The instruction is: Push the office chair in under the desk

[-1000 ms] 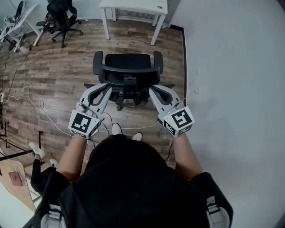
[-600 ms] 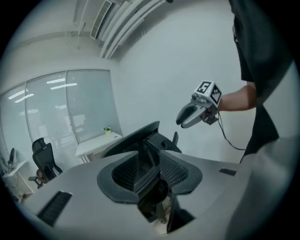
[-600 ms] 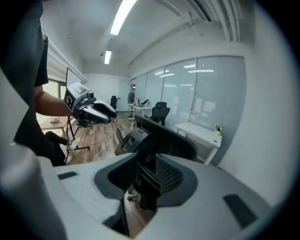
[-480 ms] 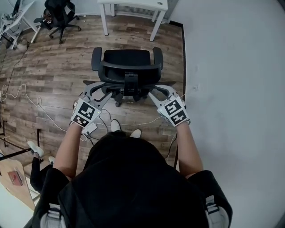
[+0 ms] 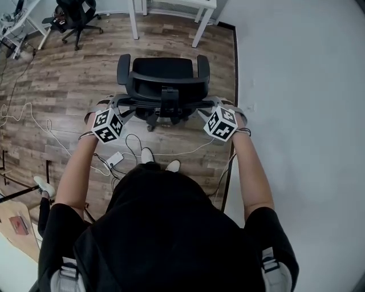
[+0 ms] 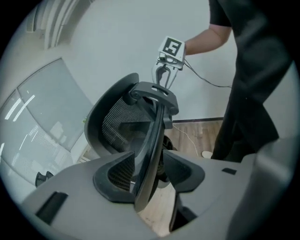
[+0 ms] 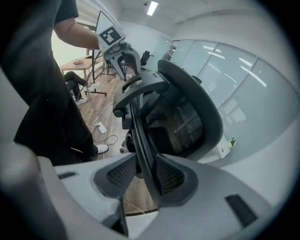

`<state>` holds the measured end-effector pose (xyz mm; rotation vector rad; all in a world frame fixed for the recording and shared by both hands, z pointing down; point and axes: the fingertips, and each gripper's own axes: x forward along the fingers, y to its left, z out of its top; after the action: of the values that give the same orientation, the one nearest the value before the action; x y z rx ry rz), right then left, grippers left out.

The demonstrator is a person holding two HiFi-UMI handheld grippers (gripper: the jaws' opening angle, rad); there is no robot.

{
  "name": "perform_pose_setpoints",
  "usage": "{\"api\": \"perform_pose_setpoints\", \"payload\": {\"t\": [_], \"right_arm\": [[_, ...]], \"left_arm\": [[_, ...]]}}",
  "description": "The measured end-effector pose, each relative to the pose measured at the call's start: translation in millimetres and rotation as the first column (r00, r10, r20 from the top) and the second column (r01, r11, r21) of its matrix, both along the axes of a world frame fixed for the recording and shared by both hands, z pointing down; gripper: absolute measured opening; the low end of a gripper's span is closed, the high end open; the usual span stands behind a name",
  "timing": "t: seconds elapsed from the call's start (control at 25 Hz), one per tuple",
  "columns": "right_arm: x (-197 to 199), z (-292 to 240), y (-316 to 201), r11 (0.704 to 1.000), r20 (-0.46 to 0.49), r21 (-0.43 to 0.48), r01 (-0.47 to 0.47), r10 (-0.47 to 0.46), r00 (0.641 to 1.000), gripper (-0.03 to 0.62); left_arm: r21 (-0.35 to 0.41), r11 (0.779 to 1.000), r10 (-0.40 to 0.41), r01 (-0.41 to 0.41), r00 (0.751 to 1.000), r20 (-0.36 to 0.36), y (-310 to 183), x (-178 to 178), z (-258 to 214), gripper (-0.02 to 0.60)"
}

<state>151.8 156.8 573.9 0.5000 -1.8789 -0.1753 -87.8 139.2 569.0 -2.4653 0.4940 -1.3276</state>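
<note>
lowers left tool (image 6: 150, 164) and right tool (image 7: 146, 164) onto the office chair backrest (image 5: 165, 88), jaws just spreading astride its rim, unclamped, seemingly set to shove toward the worktop (image 5: 171, 3).

The person wears a black short-sleeved shirt (image 5: 165, 228) and white shoes (image 5: 148, 155), with a dark band (image 5: 244, 132) on the right wrist. The left hand-held gripper (image 5: 114, 104) and the right hand-held gripper (image 5: 224, 104) are pale grey moulded plastic with dark ribbed pads. Each carries a white cube (image 5: 107, 125) printed with black square markers. A thin dark cable (image 6: 206, 80) trails from the right one. Both pairs of jaws have just been opening, with the back rim of the office chair (image 5: 162, 85) between them.
</note>
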Motion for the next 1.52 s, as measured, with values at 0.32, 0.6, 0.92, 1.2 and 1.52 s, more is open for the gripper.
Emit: {"api": "perform_pose_setpoints", "payload": {"t": [0.32,0.6,0.92,1.2,1.52], "right_arm": [[16.7,33.5,-12.9,0.994,-0.197,-0.068,0.09,-0.102,0.975,0.161],[25.0,54.9,-18.4,0.989,-0.316,-0.05,0.137,-0.146,0.938,0.157],[22.8,61.9,-21.1,0.98,-0.348,-0.078,0.183,-0.198,0.916,0.112],[20.4,61.1,-24.4,0.981,-0.348,-0.081,0.178,-0.195,0.917,0.109],[11.9,59.5,-33.7,0.987,-0.348,-0.039,0.156,-0.16,0.924,0.11]], "left_arm": [[-0.046,0.995,0.092,-0.086,0.983,0.156,-14.9,-11.1,30.9,0.196],[-0.082,0.987,0.154,-0.137,0.957,0.246,-18.4,-13.7,59.0,0.196],[-0.069,0.978,0.209,-0.197,0.927,0.311,-22.0,-16.8,69.3,0.095],[-0.111,0.972,0.234,-0.209,0.918,0.319,-25.5,-19.2,69.7,0.091],[-0.075,0.973,0.231,-0.218,0.921,0.315,-43.4,-27.2,68.9,0.092]]}}
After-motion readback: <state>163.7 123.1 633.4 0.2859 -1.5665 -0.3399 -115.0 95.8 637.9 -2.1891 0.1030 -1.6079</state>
